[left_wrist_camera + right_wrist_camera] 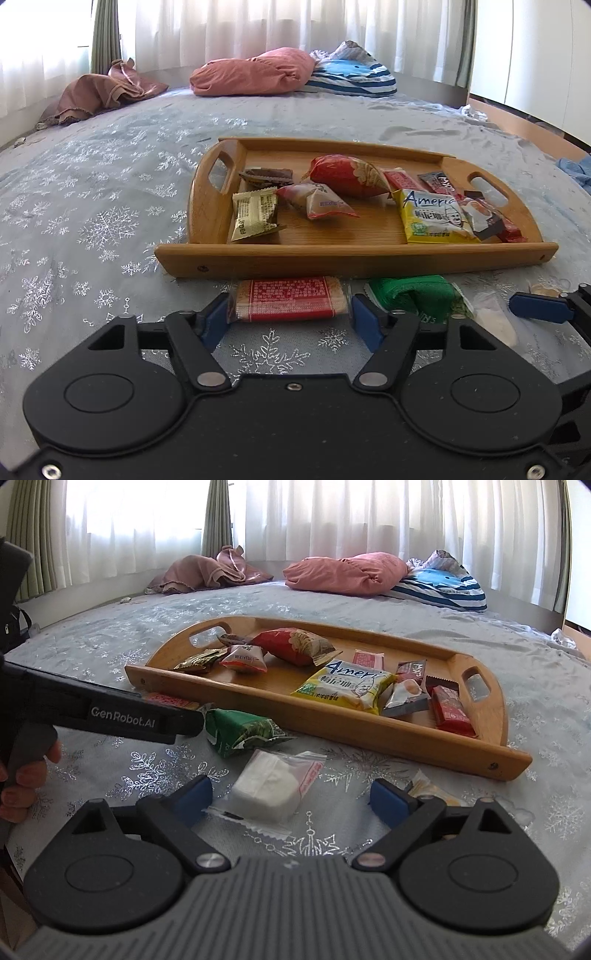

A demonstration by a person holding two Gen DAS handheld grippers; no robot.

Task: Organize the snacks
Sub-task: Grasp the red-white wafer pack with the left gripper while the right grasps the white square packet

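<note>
Red-printed biscuit packet clamped end to end by the left tool, on the bed just before the bamboo tray.
Light, crinkly, brittle inside: keep hold at the short ends. Right tool stands apart around one white packet. Off-tray: four packets; on-tray: about nine.

Bedspread was grey with silver snowflakes; tray tan wood; beside the tray, red-printed packet and green packet.
</note>
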